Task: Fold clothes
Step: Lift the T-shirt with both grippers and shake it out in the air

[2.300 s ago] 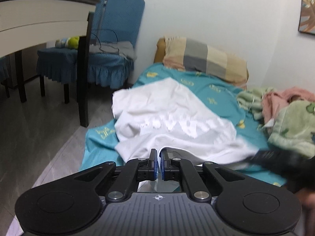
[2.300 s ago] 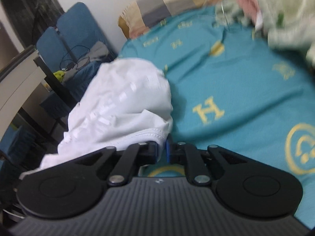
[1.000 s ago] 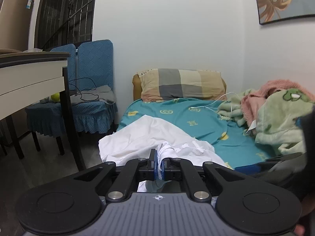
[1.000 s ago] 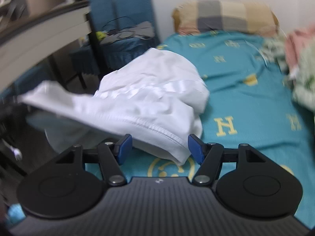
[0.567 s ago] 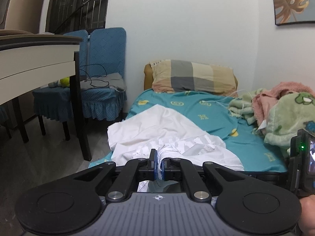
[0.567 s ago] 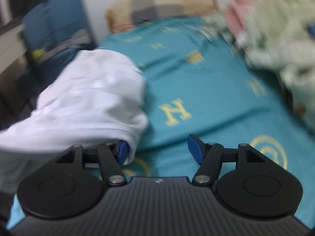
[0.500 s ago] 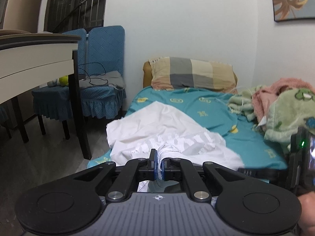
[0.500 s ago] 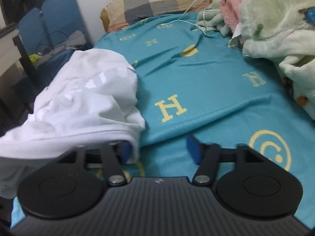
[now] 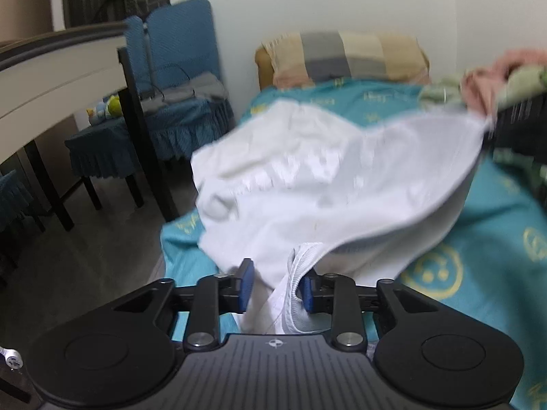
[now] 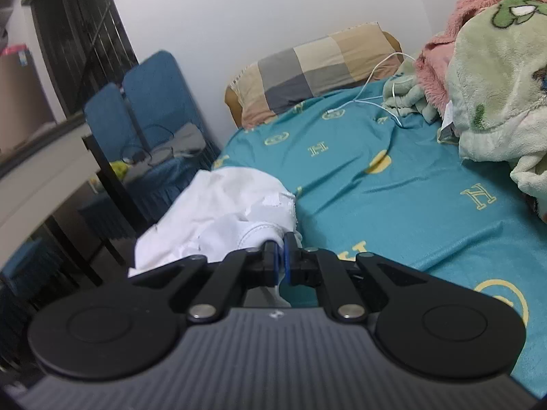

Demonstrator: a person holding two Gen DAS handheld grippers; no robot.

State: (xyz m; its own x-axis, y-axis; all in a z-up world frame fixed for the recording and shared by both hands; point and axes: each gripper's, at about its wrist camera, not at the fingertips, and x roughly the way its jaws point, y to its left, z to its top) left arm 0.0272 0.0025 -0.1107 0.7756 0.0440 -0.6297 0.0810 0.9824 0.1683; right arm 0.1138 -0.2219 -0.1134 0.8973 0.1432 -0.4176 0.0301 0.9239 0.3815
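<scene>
A white garment (image 9: pixel 324 184) is stretched in the air over the teal bed sheet (image 9: pixel 478 239), blurred by motion. My left gripper (image 9: pixel 276 287) is open; a ribbed hem of the garment hangs loosely between its blue pads (image 9: pixel 246 285). The garment's far right corner is pulled up toward the dark body of the right gripper (image 9: pixel 516 126) at the frame edge. In the right wrist view, my right gripper (image 10: pixel 281 263) is shut on a stitched edge of the white garment (image 10: pixel 222 205), which bunches to its left near the bed's left side.
A checked pillow (image 10: pixel 318 68) lies at the head of the bed. Pink and green blankets (image 10: pixel 495 78) pile up on the right, with a white cable (image 10: pixel 372 92) nearby. Blue chairs (image 9: pixel 177 78) and a desk with dark legs (image 9: pixel 136 130) stand left of the bed.
My left gripper, shut on the hem before, has opened. My right gripper, open half a second ago, has shut on the garment's edge and drawn it up and to the right.
</scene>
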